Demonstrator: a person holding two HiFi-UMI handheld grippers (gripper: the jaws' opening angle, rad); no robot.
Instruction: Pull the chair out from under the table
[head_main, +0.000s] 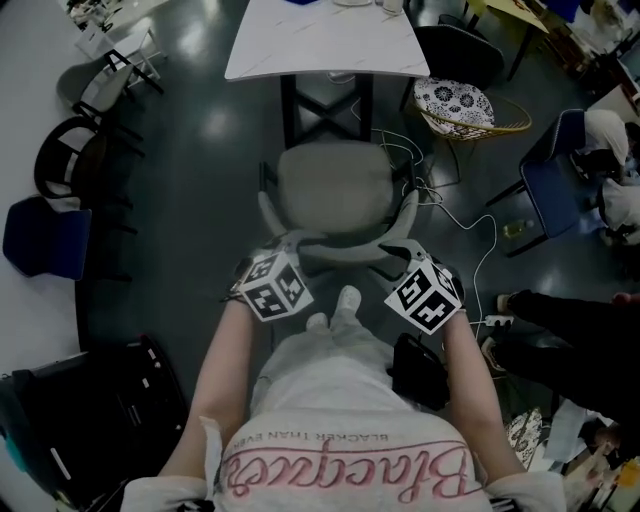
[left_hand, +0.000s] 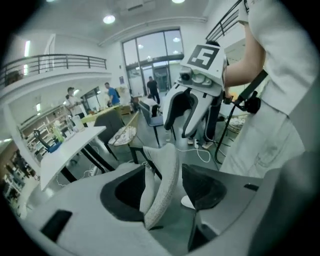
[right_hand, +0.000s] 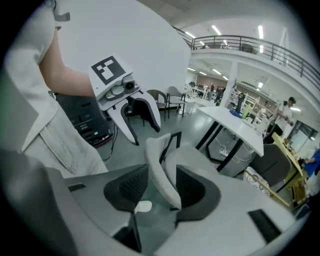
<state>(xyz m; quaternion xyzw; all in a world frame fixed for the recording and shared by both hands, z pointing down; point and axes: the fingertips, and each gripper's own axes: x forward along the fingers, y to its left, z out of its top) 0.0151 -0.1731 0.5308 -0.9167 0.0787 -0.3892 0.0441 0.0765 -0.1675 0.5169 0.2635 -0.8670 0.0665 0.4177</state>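
Open, left tongs (left_hand: 167, 192) and right tongs (right_hand: 161, 192) straddle the chair (head_main: 335, 188) back, holding nothing; I'd lift straight up, bench (head_main: 320, 45) at twelve.

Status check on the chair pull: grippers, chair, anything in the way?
Left gripper open, right gripper open, both straddling the backrest. Chair seat out from under table. Loose cable on floor at chair's right.

The chair (head_main: 335, 185) is covered in grey cloth, matt and coarsely woven. The table (head_main: 300, 50) top is smooth, white, faintly veined. The floor (head_main: 200, 160) is dark and glossy.
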